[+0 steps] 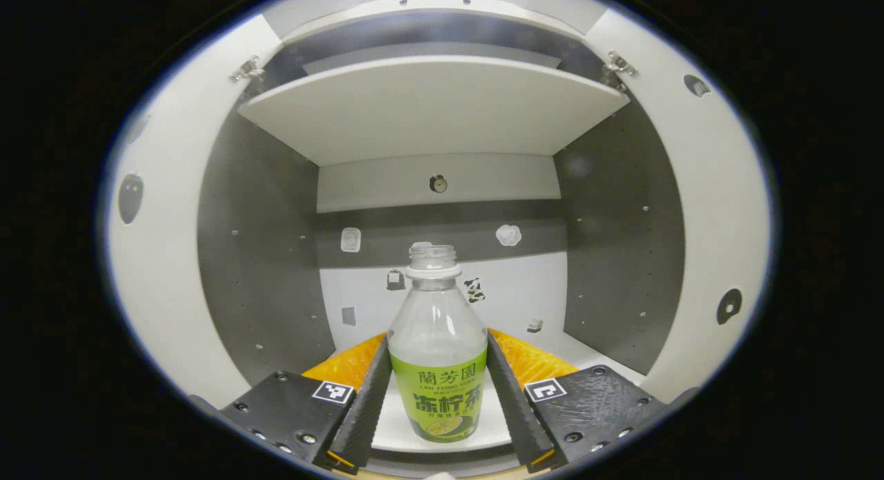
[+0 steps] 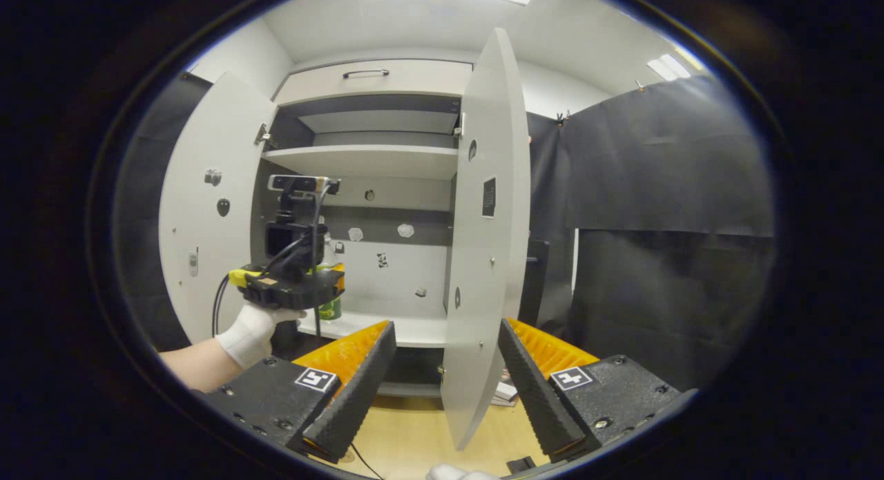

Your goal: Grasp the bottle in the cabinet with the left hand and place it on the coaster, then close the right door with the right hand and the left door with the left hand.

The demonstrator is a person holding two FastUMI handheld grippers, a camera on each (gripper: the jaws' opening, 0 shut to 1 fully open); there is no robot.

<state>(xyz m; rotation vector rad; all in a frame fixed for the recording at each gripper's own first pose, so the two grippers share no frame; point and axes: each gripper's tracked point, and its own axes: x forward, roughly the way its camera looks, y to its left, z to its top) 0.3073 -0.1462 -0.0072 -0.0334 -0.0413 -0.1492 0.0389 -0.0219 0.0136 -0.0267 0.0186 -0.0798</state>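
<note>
A clear capless bottle (image 1: 437, 342) with a green label stands on the cabinet's lower shelf (image 1: 394, 432). My left gripper (image 1: 437, 345) has reached inside, and both fingers press on the bottle's sides at label height. In the right gripper view a gloved hand (image 2: 252, 331) holds the left gripper (image 2: 324, 283) at the shelf, with a bit of the green bottle (image 2: 330, 309) behind it. My right gripper (image 2: 443, 328) hangs open outside the cabinet, nothing between its fingers. The right door (image 2: 483, 224) stands open edge-on beyond it. The left door (image 2: 207, 210) is swung wide.
An upper shelf (image 1: 428, 107) spans the cabinet above the bottle. Small stickers (image 1: 508, 235) dot the back wall. A drawer front with a handle (image 2: 366, 72) tops the cabinet. A wooden tabletop (image 2: 414, 432) lies below the doors; black cloth (image 2: 656, 224) hangs on the right.
</note>
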